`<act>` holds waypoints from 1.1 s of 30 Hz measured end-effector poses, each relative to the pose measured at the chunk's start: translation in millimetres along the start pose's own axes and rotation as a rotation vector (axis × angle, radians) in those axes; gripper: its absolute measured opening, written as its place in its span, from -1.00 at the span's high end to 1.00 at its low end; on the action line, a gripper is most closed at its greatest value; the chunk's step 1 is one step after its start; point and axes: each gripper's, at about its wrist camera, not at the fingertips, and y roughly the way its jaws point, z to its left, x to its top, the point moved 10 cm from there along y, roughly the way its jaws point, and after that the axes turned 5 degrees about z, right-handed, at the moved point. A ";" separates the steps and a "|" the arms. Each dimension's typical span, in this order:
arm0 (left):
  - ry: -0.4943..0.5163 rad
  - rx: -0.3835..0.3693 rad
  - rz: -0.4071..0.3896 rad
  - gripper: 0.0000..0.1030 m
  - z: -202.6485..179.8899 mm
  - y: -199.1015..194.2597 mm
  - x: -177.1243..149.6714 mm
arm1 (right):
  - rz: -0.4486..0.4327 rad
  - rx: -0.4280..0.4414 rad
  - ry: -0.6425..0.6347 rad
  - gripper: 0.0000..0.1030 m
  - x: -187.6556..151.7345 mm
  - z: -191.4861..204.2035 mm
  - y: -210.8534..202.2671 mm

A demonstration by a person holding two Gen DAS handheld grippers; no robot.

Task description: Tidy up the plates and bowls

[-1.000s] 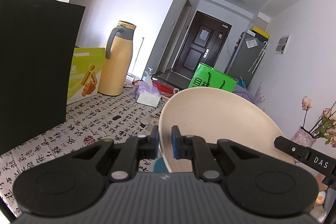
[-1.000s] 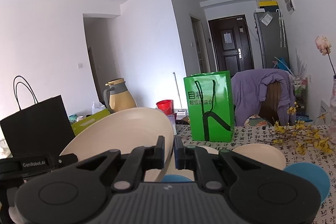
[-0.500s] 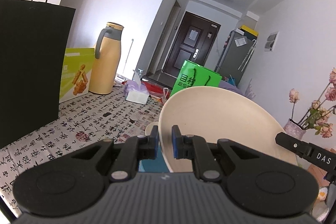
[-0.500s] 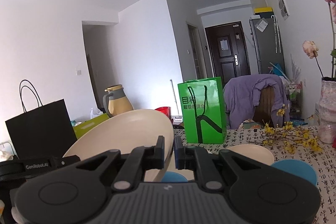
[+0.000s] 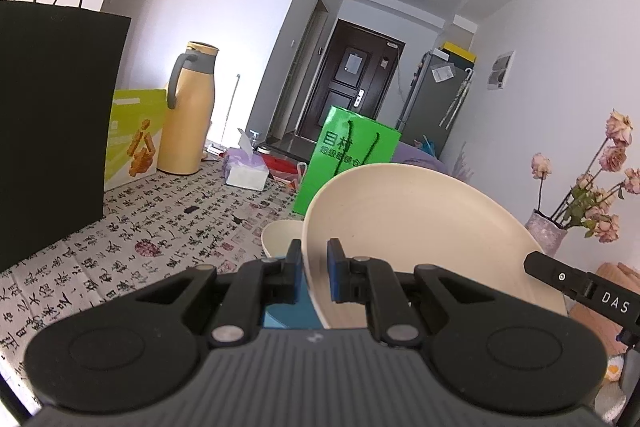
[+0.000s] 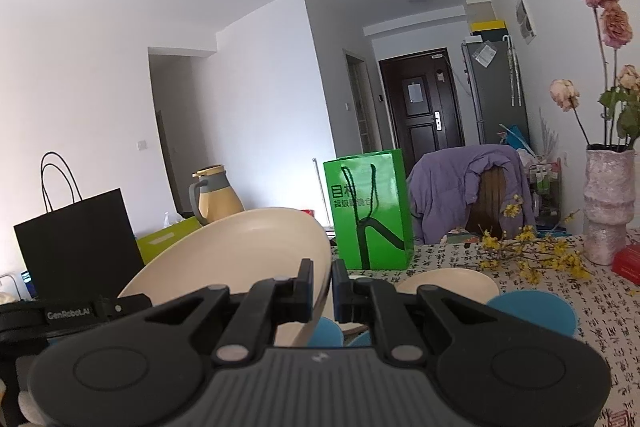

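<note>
the left gripper and right gripper each clamp opposite rims of one large cream plate, held tilted in the air above the patterned tablecloth. only the left wrist view shows a cream bowl beyond the plate's left edge and a tissue box. only the right wrist view shows a flat cream plate, a blue plate and a vase. the held plate's width spans gripper to gripper, its hollow facing up and away.
</note>
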 end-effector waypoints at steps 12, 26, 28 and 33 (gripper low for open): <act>0.026 -0.032 0.037 0.76 -15.4 -6.1 -30.9 | 0.003 -0.028 0.032 0.82 -24.0 -19.0 -25.0; 0.057 -0.030 0.071 0.76 -18.0 -12.0 -64.6 | 0.036 -0.040 0.053 0.82 -54.6 -27.9 -36.1; 0.062 -0.029 0.076 0.76 -17.5 -12.5 -68.8 | 0.043 -0.042 0.056 0.82 -60.6 -30.2 -38.0; 0.075 -0.020 0.089 0.76 -15.6 -12.0 -80.0 | 0.065 -0.042 0.066 0.82 -74.5 -33.5 -37.9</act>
